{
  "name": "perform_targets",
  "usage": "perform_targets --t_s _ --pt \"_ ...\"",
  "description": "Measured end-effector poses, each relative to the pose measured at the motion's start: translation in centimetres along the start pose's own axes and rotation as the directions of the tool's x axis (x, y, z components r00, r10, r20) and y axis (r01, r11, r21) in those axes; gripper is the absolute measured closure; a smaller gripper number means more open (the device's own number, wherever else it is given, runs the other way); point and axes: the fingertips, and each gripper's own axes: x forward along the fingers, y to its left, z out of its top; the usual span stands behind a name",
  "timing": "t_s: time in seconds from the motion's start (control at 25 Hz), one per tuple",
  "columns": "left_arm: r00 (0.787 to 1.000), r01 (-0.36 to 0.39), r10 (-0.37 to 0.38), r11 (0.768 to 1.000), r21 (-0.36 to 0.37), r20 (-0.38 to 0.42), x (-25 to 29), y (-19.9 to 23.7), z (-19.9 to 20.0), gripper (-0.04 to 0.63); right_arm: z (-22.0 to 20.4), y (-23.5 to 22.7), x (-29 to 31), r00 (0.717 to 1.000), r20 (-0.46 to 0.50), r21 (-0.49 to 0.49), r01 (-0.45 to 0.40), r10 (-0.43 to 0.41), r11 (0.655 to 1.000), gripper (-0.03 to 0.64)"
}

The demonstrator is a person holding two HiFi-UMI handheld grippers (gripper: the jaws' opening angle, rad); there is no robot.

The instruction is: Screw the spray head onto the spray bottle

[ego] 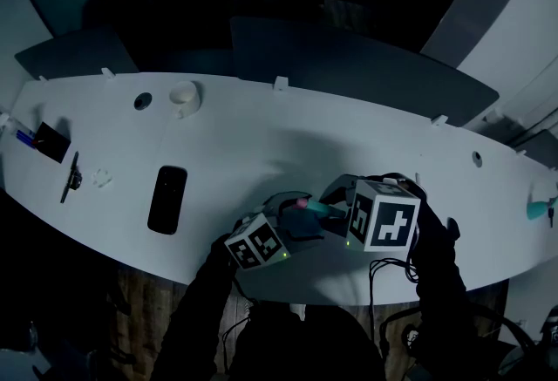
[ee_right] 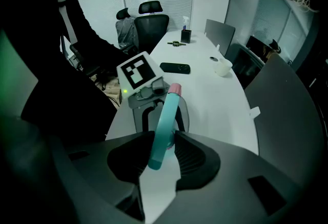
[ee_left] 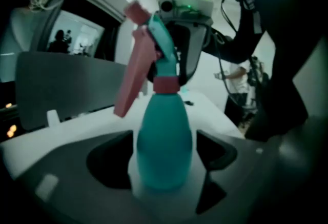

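Observation:
A teal spray bottle (ee_left: 164, 146) stands upright on the white table (ego: 261, 144) near its front edge. A pink collar (ee_left: 166, 84) joins it to a teal spray head (ee_left: 160, 38) with a pink trigger (ee_left: 130, 79). My left gripper (ego: 292, 227) reaches in low, its jaws (ee_left: 164, 171) on either side of the bottle's body with thin gaps showing, so it is open. From above, my right gripper (ego: 331, 200) is shut on the spray head (ee_right: 165, 125), its pads against both sides. The pink nozzle (ee_right: 175, 87) pokes out beyond the jaws.
A black phone (ego: 167, 199) lies left of the grippers. Further left are a dark clip (ego: 70, 177) and a black holder (ego: 51, 141). A white cup (ego: 184, 98) sits near the far edge. Dark chair backs (ego: 349, 57) line the far side. Cables (ego: 384, 275) hang below my right hand.

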Motion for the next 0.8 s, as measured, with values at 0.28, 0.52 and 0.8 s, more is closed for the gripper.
perform_targets --t_s 0.28,0.52,0.8 --pt "0.995 0.099 -0.098 0.995 0.032 -0.037 1.2 -0.1 -0.4 0.218 -0.1 0.0 0.1 1.0 -0.014 0.004 -0.011 0.011 1.0 0.485" --pt "0.938 -0.345 0.345 0.938 -0.03 -0.018 1.5 1.2 -0.2 0.211 -0.4 -0.3 -0.1 1.0 -0.005 0.043 0.025 -0.024 0.999 0.485" --pt "0.864 -0.503 0.5 0.86 -0.085 -0.052 1.0 1.1 -0.6 0.202 -0.4 0.0 0.1 1.0 -0.006 0.046 0.02 -0.02 0.999 0.485"
